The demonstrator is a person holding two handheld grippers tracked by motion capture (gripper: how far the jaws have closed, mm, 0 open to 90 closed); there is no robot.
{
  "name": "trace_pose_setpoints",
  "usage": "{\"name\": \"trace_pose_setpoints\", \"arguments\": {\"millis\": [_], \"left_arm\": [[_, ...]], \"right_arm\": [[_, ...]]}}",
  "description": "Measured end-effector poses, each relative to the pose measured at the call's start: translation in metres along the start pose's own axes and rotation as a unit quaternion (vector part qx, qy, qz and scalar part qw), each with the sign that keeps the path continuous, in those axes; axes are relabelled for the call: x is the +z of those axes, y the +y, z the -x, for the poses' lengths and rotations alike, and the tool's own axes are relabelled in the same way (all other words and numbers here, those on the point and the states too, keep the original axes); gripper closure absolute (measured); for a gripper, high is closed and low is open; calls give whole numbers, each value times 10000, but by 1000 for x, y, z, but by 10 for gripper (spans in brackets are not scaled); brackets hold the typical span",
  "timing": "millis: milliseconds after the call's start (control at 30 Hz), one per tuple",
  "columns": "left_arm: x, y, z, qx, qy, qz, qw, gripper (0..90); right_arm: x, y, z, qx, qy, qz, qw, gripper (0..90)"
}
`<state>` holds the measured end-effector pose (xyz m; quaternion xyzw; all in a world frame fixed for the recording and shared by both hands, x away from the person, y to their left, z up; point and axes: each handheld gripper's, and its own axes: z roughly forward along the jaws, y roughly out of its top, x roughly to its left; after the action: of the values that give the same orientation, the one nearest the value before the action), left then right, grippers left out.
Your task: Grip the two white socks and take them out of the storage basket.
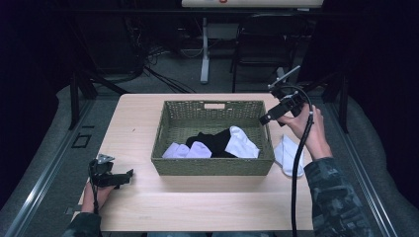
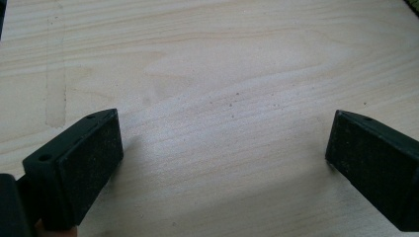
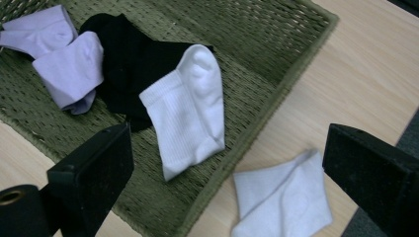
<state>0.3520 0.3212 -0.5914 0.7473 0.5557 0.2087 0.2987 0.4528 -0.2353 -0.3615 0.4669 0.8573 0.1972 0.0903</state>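
Done: white sock (image 3: 185, 106), black sock (image 3: 126, 61) and lilac socks (image 3: 69, 69) are lying in the basket (image 1: 212, 167).
Left: one white sock (image 1: 288, 155) is waiting on the bench (image 1: 197, 202), right of the basket.
Right tool (image 1: 267, 118): hovering spread, empty, at the basket's right rim.
Left tool (image 1: 129, 174): resting spread, near left.

High view: dim room, black surround, light falling from above onto the table (image 1: 197, 207); picture soft and grainy, bluish cast, edges lost in dark. Left gripper view: bright, even wood, soft shadows under the jaws, jaws slightly blurred. Right gripper view: well lit, white sock (image 3: 188, 108) near glare, black sock (image 3: 123, 64) detail crushed, jaws out of focus.
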Motion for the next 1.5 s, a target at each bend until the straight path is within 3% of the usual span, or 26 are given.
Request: {"name": "trace_pose_setpoints", "arguments": {"millis": [200, 500, 667, 1067, 1300, 1500], "left_arm": [[0, 0, 0, -1, 0, 1, 10000, 10], [0, 0, 0, 0, 1, 1, 10000, 9], [0, 0, 0, 0, 1, 1, 10000, 9], [0, 0, 0, 2, 0, -2, 10000, 10], [0, 0, 0, 19, -2, -13, 10000, 10], [0, 0, 0, 20, -2, -15, 10000, 9]], "right_arm": [[16, 14, -16, -132, 161, 40, 9998, 49], [39, 29, -28, -300, 285, -191, 9990, 53], [55, 34, -33, -201, 360, -302, 9987, 62], [103, 42, -43, -278, 447, -829, 9952, 43], [124, 47, -48, -267, 531, -895, 9942, 81], [142, 47, -46, -75, 493, -744, 9960, 138]]}}
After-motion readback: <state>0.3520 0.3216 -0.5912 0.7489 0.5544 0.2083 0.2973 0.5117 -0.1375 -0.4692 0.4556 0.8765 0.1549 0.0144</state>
